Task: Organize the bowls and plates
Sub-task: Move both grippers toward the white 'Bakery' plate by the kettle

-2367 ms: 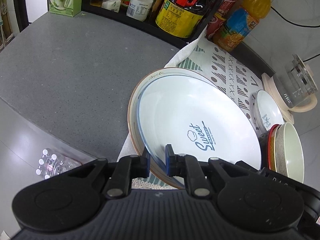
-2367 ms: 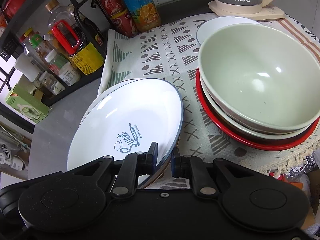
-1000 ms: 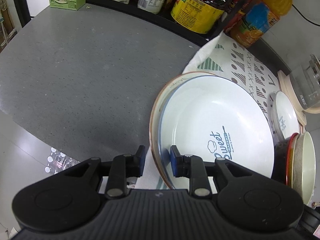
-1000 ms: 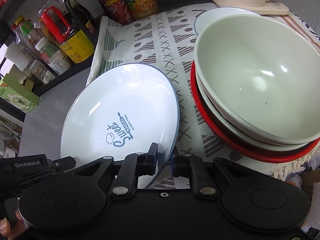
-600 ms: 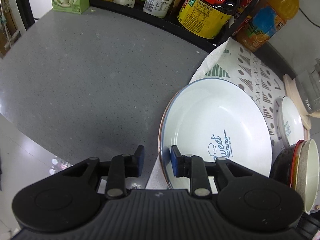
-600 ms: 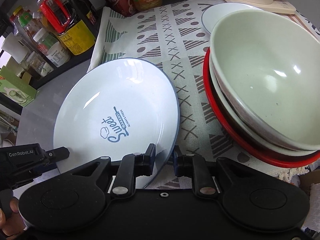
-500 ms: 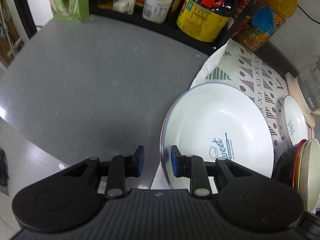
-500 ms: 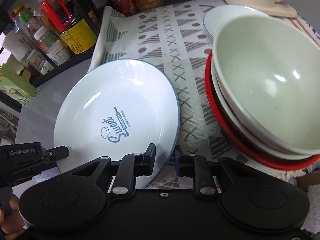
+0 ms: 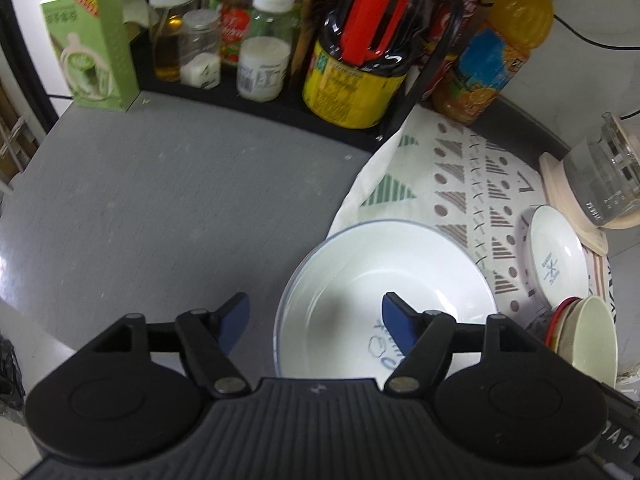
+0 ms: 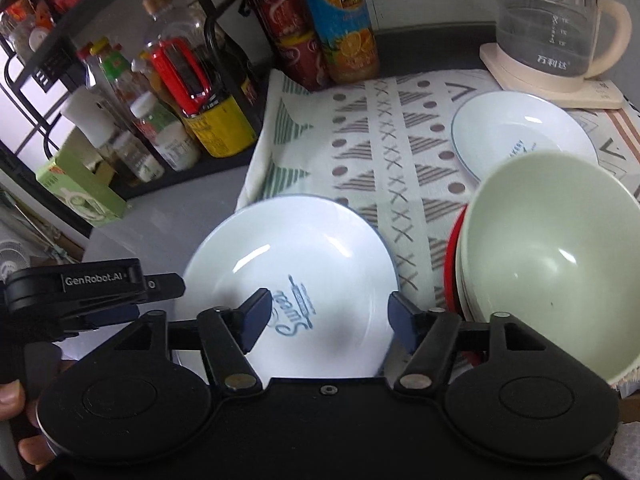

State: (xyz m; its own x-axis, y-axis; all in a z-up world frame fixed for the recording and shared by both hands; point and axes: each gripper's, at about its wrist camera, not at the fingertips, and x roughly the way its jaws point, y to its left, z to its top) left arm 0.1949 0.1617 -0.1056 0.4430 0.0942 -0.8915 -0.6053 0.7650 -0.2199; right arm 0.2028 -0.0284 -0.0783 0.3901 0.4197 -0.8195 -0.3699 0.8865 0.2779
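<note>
my left gripper (image 9: 314, 318) opening, off plate (image 9: 360, 256) | my right gripper (image 10: 326, 312) opening, nothing gripped | plate on cloth (image 10: 384, 148)

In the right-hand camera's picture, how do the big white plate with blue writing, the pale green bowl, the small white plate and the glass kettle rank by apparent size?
Largest to smallest, as they appear:
1. big white plate and pale green bowl: too close to rank; the bowl sits nearer the camera and is cut off by the frame edge.
2. small white plate and glass kettle: alike.
</note>
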